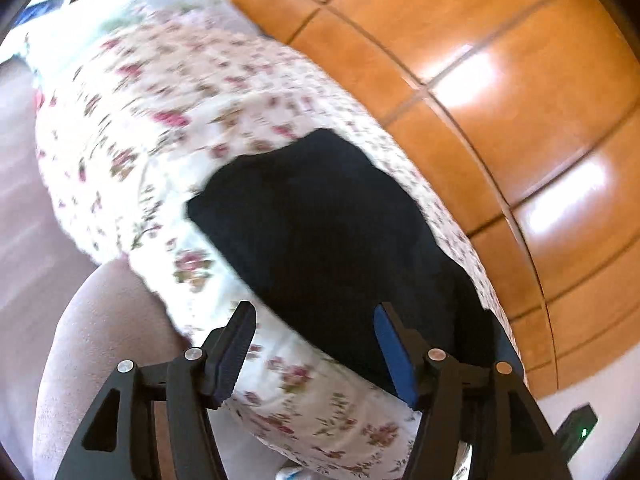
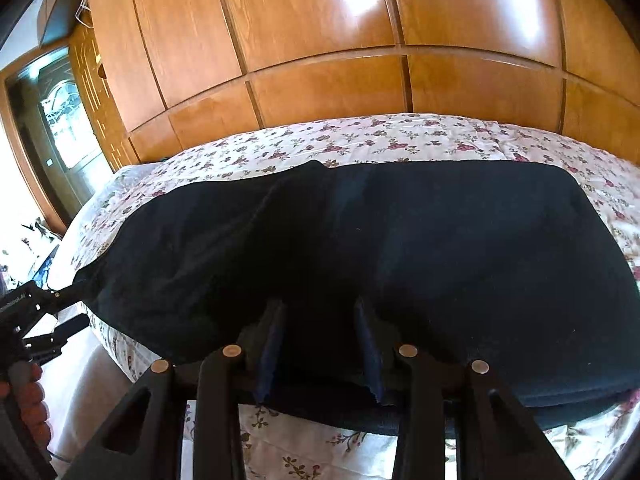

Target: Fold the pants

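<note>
Pants (image 2: pixel 360 248), dark navy, lie flat across the bed cover (image 2: pixel 400 140), which is white with small red flowers. The right gripper (image 2: pixel 320 344) is low at the near edge of the pants, its fingers spread apart with the dark cloth between them; I cannot tell if they pinch it. The left gripper (image 1: pixel 316 352) is open and holds nothing, above one end of the pants (image 1: pixel 320 240) and the cover. A wooden wardrobe (image 2: pixel 320 40) stands behind the bed.

no text can be read
</note>
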`<action>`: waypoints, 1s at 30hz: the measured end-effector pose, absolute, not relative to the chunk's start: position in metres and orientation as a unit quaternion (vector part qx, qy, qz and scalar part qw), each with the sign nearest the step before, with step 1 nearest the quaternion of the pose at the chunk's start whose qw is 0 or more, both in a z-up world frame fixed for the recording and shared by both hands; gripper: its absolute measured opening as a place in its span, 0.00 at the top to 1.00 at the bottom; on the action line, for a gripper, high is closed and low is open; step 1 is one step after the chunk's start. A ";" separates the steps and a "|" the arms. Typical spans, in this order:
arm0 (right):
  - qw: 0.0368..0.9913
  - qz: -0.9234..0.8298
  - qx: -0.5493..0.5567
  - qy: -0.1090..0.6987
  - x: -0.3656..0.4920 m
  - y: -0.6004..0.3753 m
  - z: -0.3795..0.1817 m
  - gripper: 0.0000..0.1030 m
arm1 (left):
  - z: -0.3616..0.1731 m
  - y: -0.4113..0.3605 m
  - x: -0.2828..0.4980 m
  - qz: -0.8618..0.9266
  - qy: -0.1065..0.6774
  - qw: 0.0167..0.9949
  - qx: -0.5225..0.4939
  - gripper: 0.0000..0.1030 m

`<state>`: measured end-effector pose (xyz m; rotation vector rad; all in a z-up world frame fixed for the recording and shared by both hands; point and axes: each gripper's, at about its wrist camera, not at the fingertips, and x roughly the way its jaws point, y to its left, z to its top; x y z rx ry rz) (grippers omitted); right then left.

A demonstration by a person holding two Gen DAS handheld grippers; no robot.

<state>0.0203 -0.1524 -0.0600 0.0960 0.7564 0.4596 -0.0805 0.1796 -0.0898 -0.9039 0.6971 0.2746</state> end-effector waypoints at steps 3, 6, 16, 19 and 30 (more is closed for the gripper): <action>0.903 0.222 0.051 0.365 0.021 -0.153 -0.060 0.63 | -0.102 0.192 -0.076 0.134 0.334 0.819 -0.447 0.39; 0.903 0.223 0.050 0.364 0.020 -0.154 -0.060 0.63 | -0.109 0.203 -0.071 0.133 0.330 0.809 -0.468 0.39; 0.905 0.220 0.054 0.360 0.019 -0.154 -0.061 0.63 | -0.108 0.225 -0.068 0.106 0.280 0.801 -0.519 0.67; 0.905 0.220 0.056 0.360 0.019 -0.155 -0.060 0.63 | -0.106 0.227 -0.059 0.117 0.297 0.810 -0.492 0.79; 0.904 0.218 0.071 0.361 0.011 -0.169 -0.045 0.61 | -0.023 0.199 -0.042 0.050 0.235 0.887 -0.395 0.86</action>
